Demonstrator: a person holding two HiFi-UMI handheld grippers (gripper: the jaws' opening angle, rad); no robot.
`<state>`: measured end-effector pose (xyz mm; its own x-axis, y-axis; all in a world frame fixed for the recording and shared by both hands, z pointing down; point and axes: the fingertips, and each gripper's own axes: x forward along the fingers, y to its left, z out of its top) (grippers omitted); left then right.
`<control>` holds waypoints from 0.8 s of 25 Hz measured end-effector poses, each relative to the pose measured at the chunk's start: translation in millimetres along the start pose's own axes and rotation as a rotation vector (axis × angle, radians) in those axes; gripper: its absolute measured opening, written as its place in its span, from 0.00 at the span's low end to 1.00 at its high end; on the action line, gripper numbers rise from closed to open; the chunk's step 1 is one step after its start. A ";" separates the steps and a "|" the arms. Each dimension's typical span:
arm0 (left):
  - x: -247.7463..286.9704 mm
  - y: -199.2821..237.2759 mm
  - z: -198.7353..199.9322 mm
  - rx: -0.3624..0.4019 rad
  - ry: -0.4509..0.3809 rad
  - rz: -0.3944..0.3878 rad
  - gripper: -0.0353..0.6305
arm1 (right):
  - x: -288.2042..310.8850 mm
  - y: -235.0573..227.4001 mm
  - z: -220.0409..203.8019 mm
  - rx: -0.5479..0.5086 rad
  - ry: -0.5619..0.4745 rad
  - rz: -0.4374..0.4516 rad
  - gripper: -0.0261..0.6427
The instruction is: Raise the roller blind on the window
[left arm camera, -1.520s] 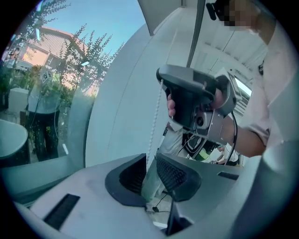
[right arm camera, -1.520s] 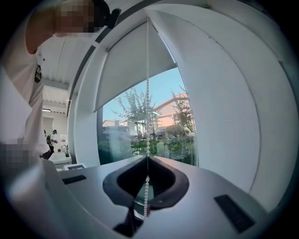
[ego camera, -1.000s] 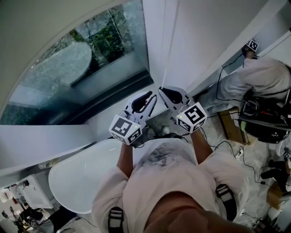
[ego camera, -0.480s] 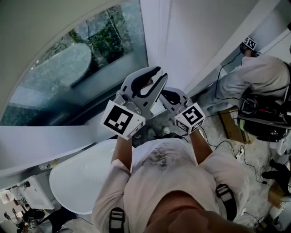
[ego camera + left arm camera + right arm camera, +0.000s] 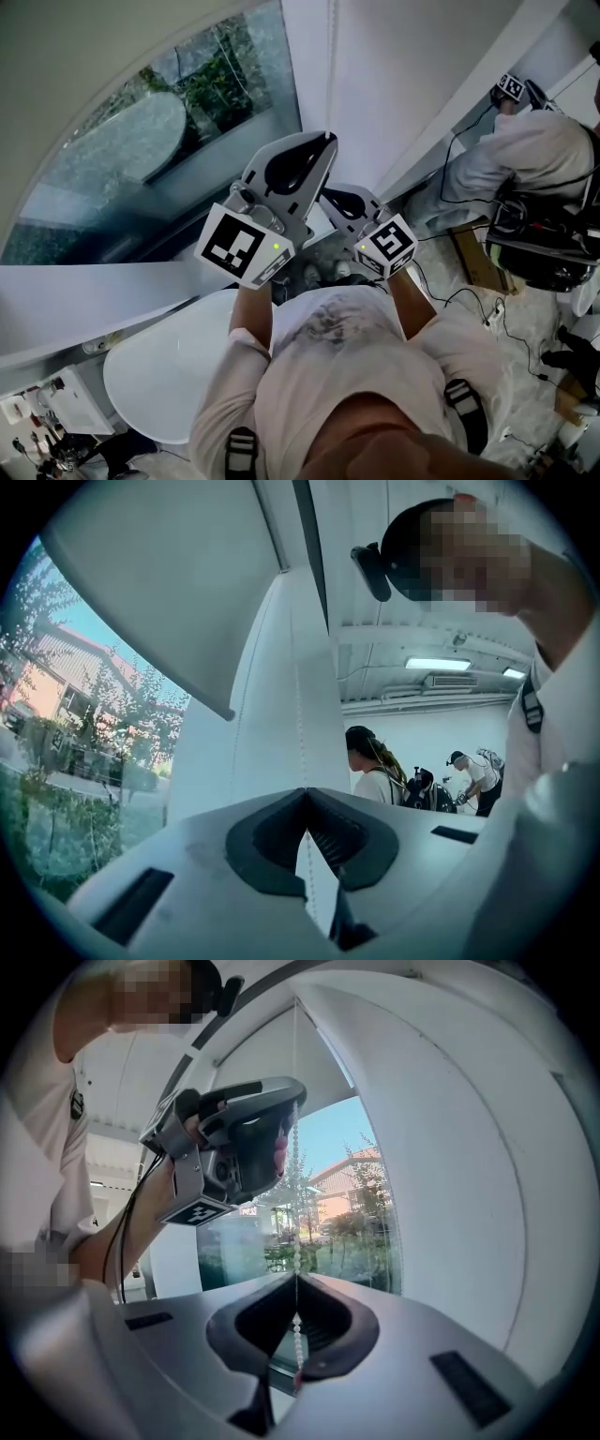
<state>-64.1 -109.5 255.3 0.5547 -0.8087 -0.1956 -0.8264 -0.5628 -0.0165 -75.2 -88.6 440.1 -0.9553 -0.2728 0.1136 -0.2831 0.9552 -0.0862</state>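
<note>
Two grippers are pinched shut on the bead chain [image 5: 296, 1194], which hangs just beside the window [image 5: 187, 122]. The left gripper [image 5: 323, 141] grips it higher up, and the right gripper [image 5: 330, 195] grips it lower down. The roller blind [image 5: 159, 574] covers the window's upper part, leaving the glass below it bare.

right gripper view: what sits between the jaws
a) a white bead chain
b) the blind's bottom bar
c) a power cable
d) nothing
a: the right gripper has its jaw tips pinched together on the bead chain, which hangs straight down into them from above.
</note>
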 end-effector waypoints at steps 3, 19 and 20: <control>-0.3 0.8 -2.8 -0.012 -0.003 0.005 0.06 | 0.0 -1.7 -1.4 0.002 0.003 0.003 0.13; -6.7 0.2 -57.8 -0.081 0.087 0.024 0.06 | 2.1 -7.6 -53.6 0.021 0.126 0.001 0.13; -7.2 -0.5 -62.1 -0.086 0.094 0.026 0.06 | 1.8 -8.2 -57.8 0.025 0.135 0.001 0.13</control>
<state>-61.6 -114.0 317.6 0.5436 -0.8332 -0.1017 -0.8312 -0.5512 0.0725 -69.6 -90.3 498.3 -0.9360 -0.2527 0.2452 -0.2859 0.9518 -0.1106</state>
